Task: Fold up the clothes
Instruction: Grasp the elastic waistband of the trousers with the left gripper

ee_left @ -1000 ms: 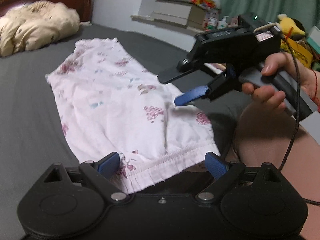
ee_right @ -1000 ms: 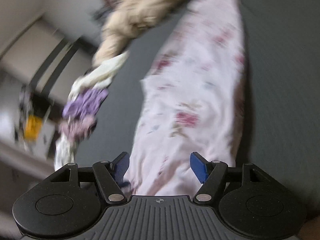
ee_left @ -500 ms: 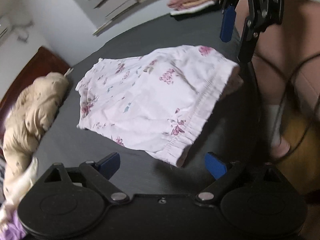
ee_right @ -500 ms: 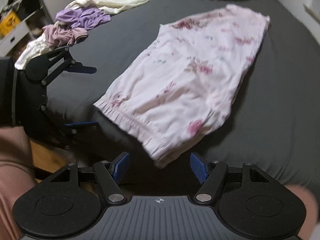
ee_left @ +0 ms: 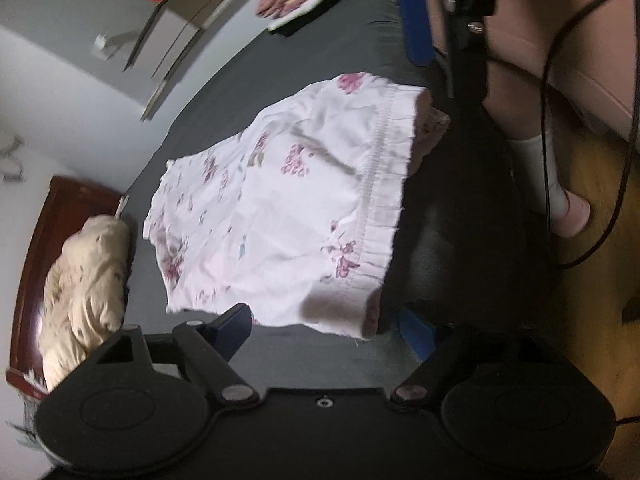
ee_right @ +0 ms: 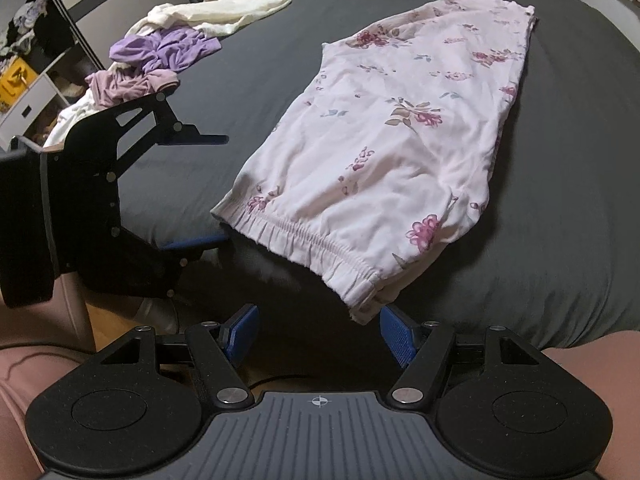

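Pink floral shorts [ee_left: 280, 208] lie flat on the dark grey bed sheet [ee_left: 320, 356], elastic waistband at the bed's edge. Left wrist view: my left gripper [ee_left: 332, 330] is closing, its blue pads either side of the waistband corner but not pressing it. Right wrist view: my right gripper [ee_right: 320, 334] stands spread, the other waistband corner of the shorts [ee_right: 400, 140] overhanging between its fingers, unpinched; my left gripper [ee_right: 208, 192] sits beside the waistband. Purple and cream clothes [ee_right: 160, 56] lie heaped well apart.
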{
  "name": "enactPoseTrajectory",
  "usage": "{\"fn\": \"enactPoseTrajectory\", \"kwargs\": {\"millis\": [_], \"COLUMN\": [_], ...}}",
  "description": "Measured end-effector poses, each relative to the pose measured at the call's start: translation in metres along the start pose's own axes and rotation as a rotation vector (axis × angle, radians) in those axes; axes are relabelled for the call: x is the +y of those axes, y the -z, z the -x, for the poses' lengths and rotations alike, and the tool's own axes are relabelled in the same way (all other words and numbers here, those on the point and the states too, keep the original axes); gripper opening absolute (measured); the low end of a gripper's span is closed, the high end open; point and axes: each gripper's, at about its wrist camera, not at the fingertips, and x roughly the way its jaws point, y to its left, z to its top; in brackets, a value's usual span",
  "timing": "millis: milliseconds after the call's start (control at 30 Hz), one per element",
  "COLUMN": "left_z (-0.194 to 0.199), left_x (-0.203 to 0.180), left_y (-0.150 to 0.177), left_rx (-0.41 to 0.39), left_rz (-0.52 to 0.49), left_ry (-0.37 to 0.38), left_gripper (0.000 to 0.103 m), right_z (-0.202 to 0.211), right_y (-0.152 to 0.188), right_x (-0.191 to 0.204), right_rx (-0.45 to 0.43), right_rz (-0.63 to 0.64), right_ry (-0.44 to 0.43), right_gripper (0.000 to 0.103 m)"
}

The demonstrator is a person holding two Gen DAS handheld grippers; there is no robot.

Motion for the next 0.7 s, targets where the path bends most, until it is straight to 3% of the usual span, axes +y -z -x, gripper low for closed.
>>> {"fn": "enactPoseTrajectory", "kwargs": {"millis": [200,333,633,700], "left_z": [0.000,-0.004,-0.008,-0.009], "left_x": [-0.004,-0.004,-0.006,-0.005], "left_y": [-0.005,-0.005,-0.008,-0.010], "left_rx": [0.025,0.035,0.044,0.036], "left_rz": [-0.122,-0.177,-0.285,-0.264], "left_ry": [-0.062,-0.042,0.003,0.020], "left_gripper": [0.076,0.070,0.068,0.059], "right_z": [0.002,-0.001,-0.002,-0.006], "right_y": [0.001,0.001,0.002,0.002], "right_x": [0.000,0.000,0.002,0.003], "right_rx": [-0.005,-0.011,-0.028,-0.031], "right_rz": [-0.018,-0.036,-0.059,-0.068], "right_ry": [-0.013,-0.021,-0.039,-0.042], "right_gripper": [0.068,0.068,0.068,0.068]}}
